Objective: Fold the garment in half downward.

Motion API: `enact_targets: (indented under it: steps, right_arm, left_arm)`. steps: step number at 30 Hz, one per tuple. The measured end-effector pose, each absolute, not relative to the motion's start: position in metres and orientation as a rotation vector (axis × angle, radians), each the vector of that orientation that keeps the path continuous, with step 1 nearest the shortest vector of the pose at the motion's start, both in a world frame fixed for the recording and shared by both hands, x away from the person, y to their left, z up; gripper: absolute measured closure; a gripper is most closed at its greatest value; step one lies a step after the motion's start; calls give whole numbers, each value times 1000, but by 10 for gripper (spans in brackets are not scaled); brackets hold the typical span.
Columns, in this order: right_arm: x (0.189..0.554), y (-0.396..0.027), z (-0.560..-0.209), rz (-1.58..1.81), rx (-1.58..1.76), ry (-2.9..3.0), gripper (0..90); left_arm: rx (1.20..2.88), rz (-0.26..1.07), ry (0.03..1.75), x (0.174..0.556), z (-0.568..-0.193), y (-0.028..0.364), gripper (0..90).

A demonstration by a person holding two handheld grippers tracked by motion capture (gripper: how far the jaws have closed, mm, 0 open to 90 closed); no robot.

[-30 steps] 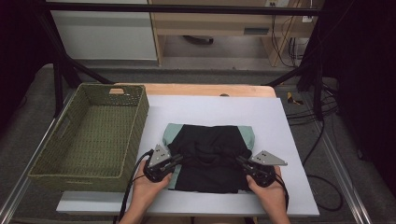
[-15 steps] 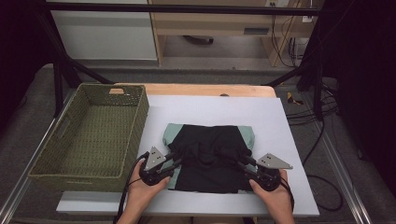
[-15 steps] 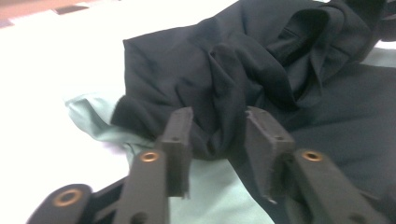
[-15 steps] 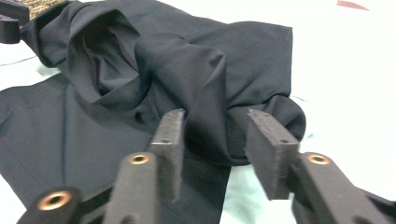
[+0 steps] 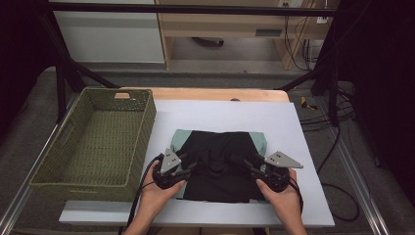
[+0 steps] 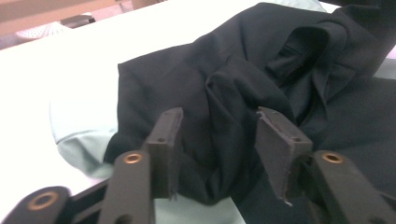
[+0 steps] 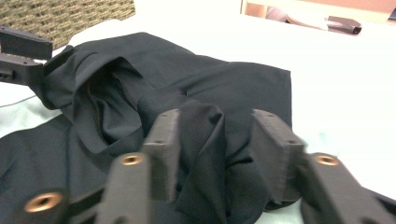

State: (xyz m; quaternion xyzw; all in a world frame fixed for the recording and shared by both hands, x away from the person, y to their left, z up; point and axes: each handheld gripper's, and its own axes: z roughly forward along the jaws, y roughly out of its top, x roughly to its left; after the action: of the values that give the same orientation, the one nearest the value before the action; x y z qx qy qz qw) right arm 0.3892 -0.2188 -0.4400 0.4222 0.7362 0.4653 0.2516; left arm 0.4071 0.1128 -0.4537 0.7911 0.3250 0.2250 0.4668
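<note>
On the counter's (image 5: 303, 142) left edge sits a green woven basket (image 5: 98, 139). Just right of it, the left gripper (image 5: 188, 169) points at the near left edge of a folded black garment (image 5: 220, 164) that lies at the counter's middle, with pale green cloth (image 5: 178, 139) showing at its sides. Its jaws have just been opening; they stand spread, a ridge of black fabric between them, pads off it. Opposite, the right gripper (image 5: 249, 166) meets the garment's near right edge, jaws likewise parted around a bunched fold without pressing it.
</note>
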Motion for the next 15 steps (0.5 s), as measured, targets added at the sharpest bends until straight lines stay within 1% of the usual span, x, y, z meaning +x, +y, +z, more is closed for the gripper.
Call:
enact_targets:
  steps: [3, 4, 5, 6, 9, 12, 15]
  right_arm:
    - [387, -218, -440, 1267, 1144, 2008, 689]
    - [386, -218, -440, 1264, 1142, 2010, 733]
    - [386, -219, -441, 1256, 1137, 2015, 754]
    - [385, -220, -441, 1253, 1135, 2019, 787]
    - [380, -223, -443, 1251, 1134, 2038, 869]
    - [376, -227, -447, 1244, 1142, 2054, 889]
    - [371, -232, -450, 1230, 1143, 2065, 893]
  left_arm:
    - [1944, 550, 788, 408, -454, 111, 584]
    - [1951, 546, 779, 408, -455, 109, 622]
    - [1962, 565, 770, 408, -456, 108, 678]
    - [1970, 575, 767, 408, -456, 108, 715]
    - [1978, 543, 773, 405, -457, 110, 822]
    - [1989, 528, 776, 400, -459, 113, 875]
    - [1998, 519, 786, 396, -461, 118, 881]
